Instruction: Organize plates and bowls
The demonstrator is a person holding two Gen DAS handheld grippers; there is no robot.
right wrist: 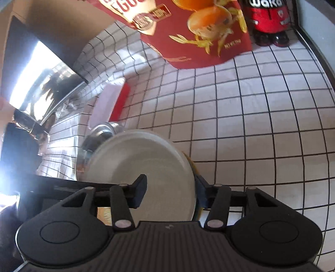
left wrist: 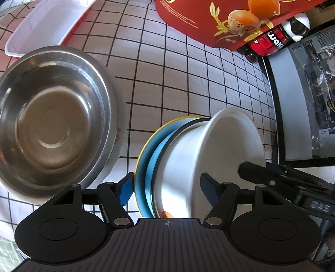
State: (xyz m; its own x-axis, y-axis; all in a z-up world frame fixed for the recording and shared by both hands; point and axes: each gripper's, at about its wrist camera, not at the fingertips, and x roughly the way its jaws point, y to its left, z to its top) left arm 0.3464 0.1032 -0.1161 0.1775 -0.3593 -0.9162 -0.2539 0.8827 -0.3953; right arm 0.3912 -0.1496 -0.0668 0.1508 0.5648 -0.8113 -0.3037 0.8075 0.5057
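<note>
Tilted on edge above the grid-patterned tablecloth (left wrist: 178, 83), a white bowl (left wrist: 209, 163) nested against blue plates (left wrist: 146, 167) sits between the left gripper (left wrist: 168, 189) pads, which stand apart beside it; the right gripper (right wrist: 171, 190) clamps its rim; a steel bowl (left wrist: 52, 117) rests alongside.

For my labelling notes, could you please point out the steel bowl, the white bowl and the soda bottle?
steel bowl (left wrist: 50, 121): left wrist view, inner bottom.
white bowl (left wrist: 188, 167): left wrist view, outer wall.
soda bottle (right wrist: 269, 18): right wrist view, red label.

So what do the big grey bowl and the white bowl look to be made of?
Big grey bowl: likely stainless steel, brushed, with soft reflections and concentric rings in its base. White bowl: smooth and glossy, ceramic or melamine; the look cannot settle which.
</note>
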